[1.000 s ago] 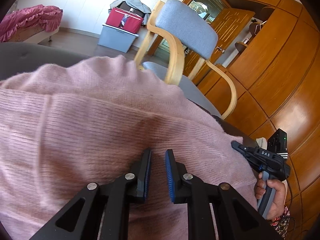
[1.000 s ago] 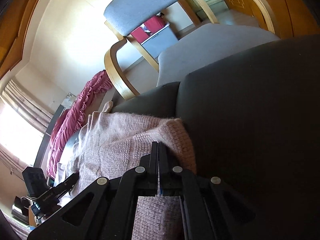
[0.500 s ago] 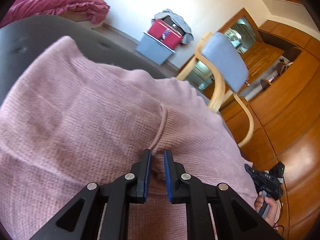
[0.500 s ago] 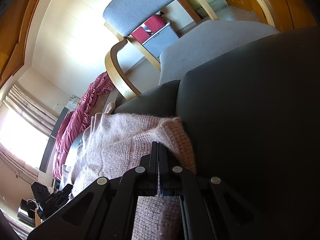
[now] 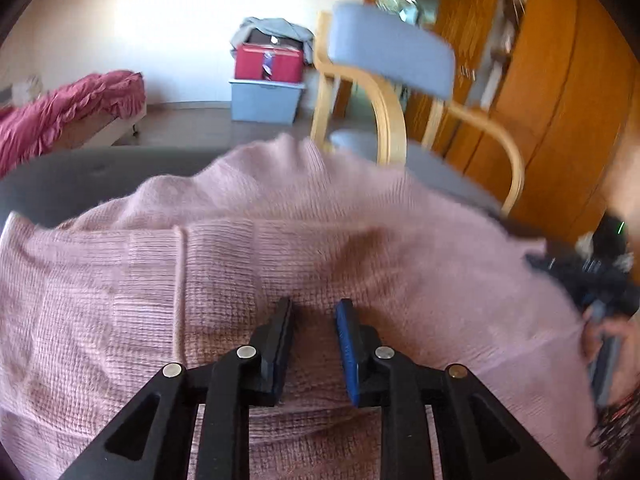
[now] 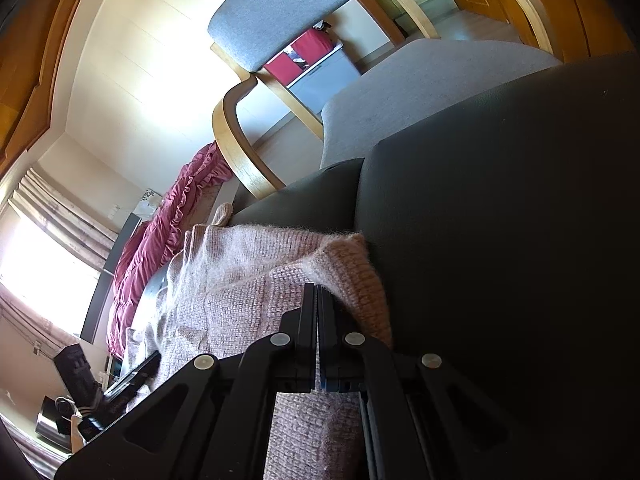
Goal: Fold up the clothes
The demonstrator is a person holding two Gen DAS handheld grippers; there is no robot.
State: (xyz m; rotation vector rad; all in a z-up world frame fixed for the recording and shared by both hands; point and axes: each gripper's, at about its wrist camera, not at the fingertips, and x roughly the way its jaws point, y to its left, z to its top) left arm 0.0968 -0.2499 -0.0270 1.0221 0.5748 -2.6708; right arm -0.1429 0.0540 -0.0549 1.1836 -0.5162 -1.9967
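Since earlier: left wrist view has swung from a steep look down at the knit to a level look across the room; the left tongs' blue pads have drawn further apart; right wrist view is nearly unchanged.
Left tongs [image 5: 313,312]: jaws apart, nothing between them, poised low over the sweater; whether they touch the knit cannot be told.
Pink sweater [image 5: 256,264]: spread over the dark grey cushion [image 6: 500,216], covering most of it, with a seam line running down its left part.
Right tongs [image 6: 317,294]: jaws together, clamped on a folded ribbed edge of the sweater near the cushion's right edge.
Beyond the far edge: crimson bedspread [image 5: 60,108] at left, red box on a grey bin [image 5: 266,98] in the middle, wooden armchair [image 5: 392,64] at right.
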